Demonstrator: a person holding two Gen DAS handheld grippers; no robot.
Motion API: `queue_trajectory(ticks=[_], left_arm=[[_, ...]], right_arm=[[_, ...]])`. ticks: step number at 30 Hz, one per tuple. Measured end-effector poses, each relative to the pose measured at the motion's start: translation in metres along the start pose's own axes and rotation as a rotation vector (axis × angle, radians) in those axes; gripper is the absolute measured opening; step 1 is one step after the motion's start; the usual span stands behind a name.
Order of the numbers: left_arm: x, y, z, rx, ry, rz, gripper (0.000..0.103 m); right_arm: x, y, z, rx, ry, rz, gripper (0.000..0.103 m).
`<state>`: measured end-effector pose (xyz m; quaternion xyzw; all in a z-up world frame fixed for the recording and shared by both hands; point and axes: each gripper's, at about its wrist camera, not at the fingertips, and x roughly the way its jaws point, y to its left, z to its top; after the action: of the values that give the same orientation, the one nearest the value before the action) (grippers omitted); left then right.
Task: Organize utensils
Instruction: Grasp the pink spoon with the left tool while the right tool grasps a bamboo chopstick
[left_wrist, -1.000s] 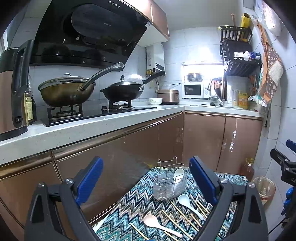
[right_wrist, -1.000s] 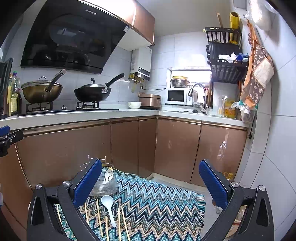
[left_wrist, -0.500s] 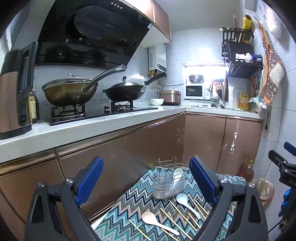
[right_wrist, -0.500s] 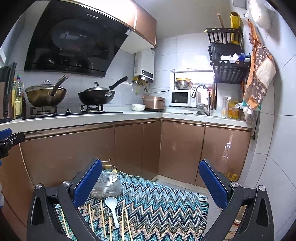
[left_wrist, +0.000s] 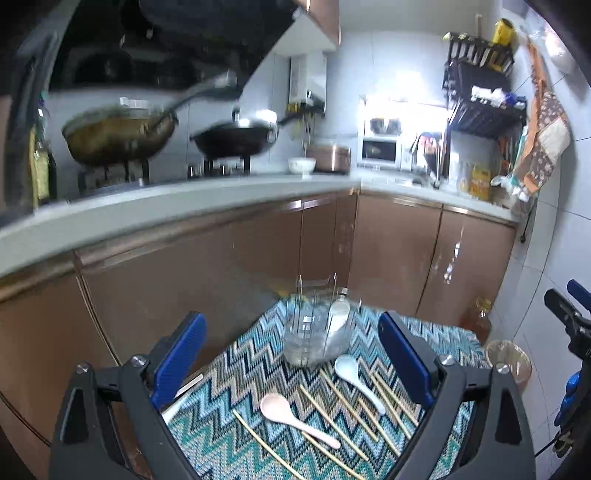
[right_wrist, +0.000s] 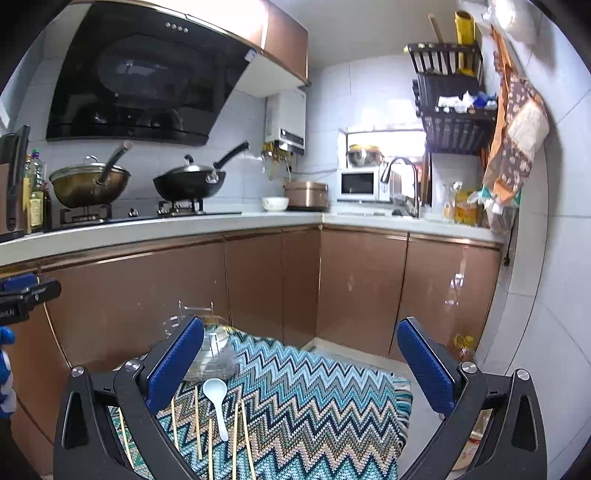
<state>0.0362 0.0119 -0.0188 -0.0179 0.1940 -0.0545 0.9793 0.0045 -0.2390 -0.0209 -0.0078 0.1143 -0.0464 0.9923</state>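
Zigzag cloth (left_wrist: 236, 373): holder (left_wrist: 314, 332), spoons (left_wrist: 291, 413), chopsticks (left_wrist: 347, 410).

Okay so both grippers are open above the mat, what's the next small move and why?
Probably lower the left gripper onto the pink spoon. Its jaws are open and empty, the spoon lies loose on the zigzag cloth between them, and the utensil holder just beyond already holds one spoon. The white spoon and chopsticks can follow.

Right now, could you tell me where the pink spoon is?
In the left wrist view, the pink spoon lies on the zigzag cloth, left of the white spoon.
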Motion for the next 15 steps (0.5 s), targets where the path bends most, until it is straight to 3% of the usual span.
queue_trajectory(ticks=[10,15], left_arm=[[0.08,0.045,-0.039,-0.082,0.241,-0.072,0.094],[0.125,0.062,-0.065,-0.157,0.374,-0.147,0.093]], right_arm=[[0.075,0.028,-0.034,-0.041,0.185,0.109,0.103],[0.108,0.044,-0.056,-0.072,0.292,0.177,0.102]])
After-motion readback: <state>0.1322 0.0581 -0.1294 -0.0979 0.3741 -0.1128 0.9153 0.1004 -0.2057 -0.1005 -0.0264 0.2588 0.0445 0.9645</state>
